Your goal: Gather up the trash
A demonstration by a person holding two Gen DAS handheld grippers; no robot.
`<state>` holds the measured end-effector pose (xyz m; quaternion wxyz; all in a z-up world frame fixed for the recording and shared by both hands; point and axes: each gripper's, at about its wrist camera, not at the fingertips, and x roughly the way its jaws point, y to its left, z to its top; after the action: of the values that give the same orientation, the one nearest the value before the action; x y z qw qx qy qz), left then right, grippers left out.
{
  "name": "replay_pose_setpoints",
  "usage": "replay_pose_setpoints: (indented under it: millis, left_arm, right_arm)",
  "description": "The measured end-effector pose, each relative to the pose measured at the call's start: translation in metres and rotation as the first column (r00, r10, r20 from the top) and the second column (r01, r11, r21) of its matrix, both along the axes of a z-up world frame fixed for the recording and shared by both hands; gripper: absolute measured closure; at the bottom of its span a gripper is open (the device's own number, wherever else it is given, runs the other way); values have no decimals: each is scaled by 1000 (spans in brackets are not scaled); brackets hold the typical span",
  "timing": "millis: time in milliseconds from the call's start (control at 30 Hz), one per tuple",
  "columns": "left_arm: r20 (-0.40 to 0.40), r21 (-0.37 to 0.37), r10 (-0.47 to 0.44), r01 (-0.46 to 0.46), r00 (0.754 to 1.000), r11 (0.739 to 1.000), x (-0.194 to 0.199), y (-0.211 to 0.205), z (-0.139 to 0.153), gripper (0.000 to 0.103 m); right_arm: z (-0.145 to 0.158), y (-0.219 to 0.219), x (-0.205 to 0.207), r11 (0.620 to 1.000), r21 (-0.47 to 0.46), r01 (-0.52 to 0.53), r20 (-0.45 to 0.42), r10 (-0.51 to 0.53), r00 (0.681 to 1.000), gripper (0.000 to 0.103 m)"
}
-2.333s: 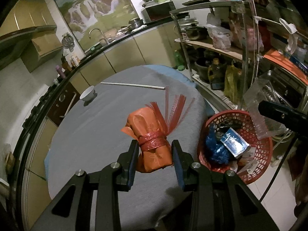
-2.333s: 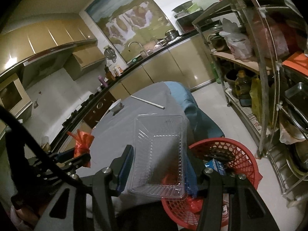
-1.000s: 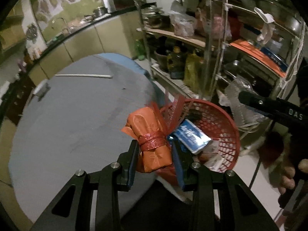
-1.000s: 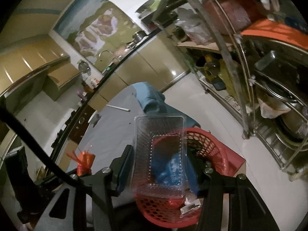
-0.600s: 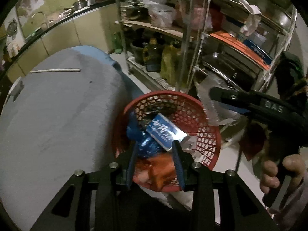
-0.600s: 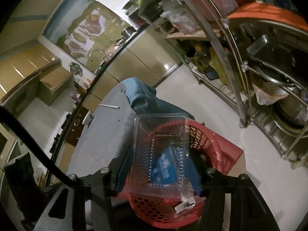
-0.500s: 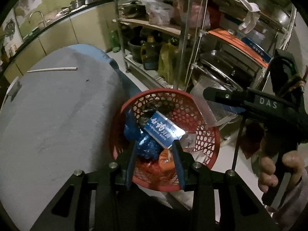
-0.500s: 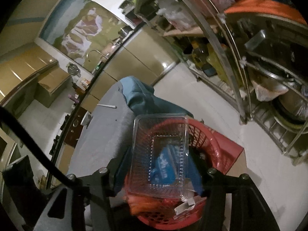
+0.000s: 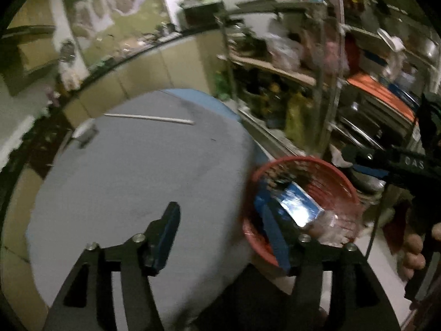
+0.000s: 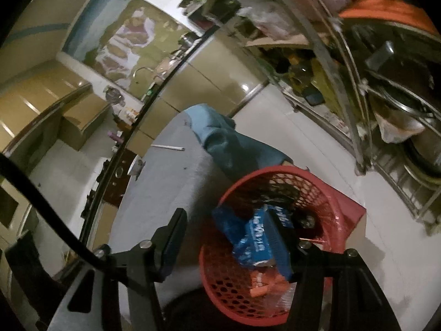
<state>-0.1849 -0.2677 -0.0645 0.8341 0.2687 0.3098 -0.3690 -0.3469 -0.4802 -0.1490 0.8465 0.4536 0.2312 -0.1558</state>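
A red mesh basket [image 9: 339, 176] [image 10: 325, 190] stands on the floor beside the round grey table [image 9: 132, 176]. It holds a blue box [image 9: 300, 204] [image 10: 256, 237], a blue bag [image 10: 228, 223], an orange wrapper [image 10: 261, 284] and a clear plastic container [image 9: 330, 226]. My left gripper [image 9: 219, 220] is open and empty over the table's edge, left of the basket. My right gripper [image 10: 226, 229] is open and empty above the basket's left rim. The right gripper also shows in the left wrist view, at the right edge.
A white stick [image 9: 148, 117] [image 10: 168, 147] and a small white bowl [image 9: 85, 133] [image 10: 136, 167] lie on the far side of the table. A blue cloth [image 10: 220, 135] hangs over the table edge. Metal shelves [image 9: 325, 88] [image 10: 358, 82] full of goods stand right of the basket.
Both grippers opened. The orange wrapper dropped from the left gripper into the basket, and the clear container left the right gripper and lies in the basket. The left gripper swung back toward the table.
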Motion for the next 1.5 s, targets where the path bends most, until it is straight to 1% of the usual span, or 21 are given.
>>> replay_pose_setpoints:
  millis: [133, 267, 300, 433, 500, 600, 700, 967, 1067, 1333, 1433, 1500]
  left_arm:
    - [43, -51, 70, -67, 997, 996, 10, 28, 19, 34]
    - [100, -75, 146, -138, 984, 988, 17, 54, 31, 33]
    - [103, -80, 155, -147, 983, 986, 19, 59, 33, 31]
    - [110, -108, 217, -205, 970, 973, 28, 86, 42, 31]
    - [126, -117, 250, -236, 960, 965, 30, 97, 45, 30]
    - [148, -128, 297, -280, 943, 952, 35, 114, 50, 30]
    - [148, -144, 334, -314, 931, 938, 39, 129, 56, 30]
    - [155, -186, 439, -410, 885, 893, 50, 175, 71, 30]
    - [151, -207, 468, -435, 871, 876, 52, 191, 75, 30]
    - [172, -242, 535, -491, 827, 837, 56, 228, 88, 29]
    - [179, -247, 558, -512, 810, 822, 55, 241, 91, 29]
    - [185, -250, 566, -518, 804, 818, 55, 247, 92, 29]
  right_arm:
    - [22, 19, 14, 997, -60, -42, 13, 42, 999, 42]
    - [42, 38, 26, 991, -111, -76, 26, 80, 996, 42]
    - [48, 45, 29, 988, -129, -87, 26, 91, 995, 42]
    - [68, 70, 41, 974, -186, -130, 29, 137, 990, 42]
    - [78, 83, 48, 964, -218, -152, 29, 162, 986, 42]
    - [92, 107, 58, 946, -265, -189, 25, 203, 979, 42]
    - [103, 131, 67, 924, -312, -219, 22, 238, 971, 42]
    - [127, 187, 83, 867, -410, -284, 18, 319, 948, 42]
    - [134, 202, 89, 845, -442, -301, 13, 341, 940, 42]
    - [153, 249, 102, 783, -526, -331, 9, 394, 919, 42]
    - [159, 264, 106, 767, -544, -340, 10, 411, 912, 42]
    - [164, 273, 108, 760, -553, -340, 15, 418, 908, 42]
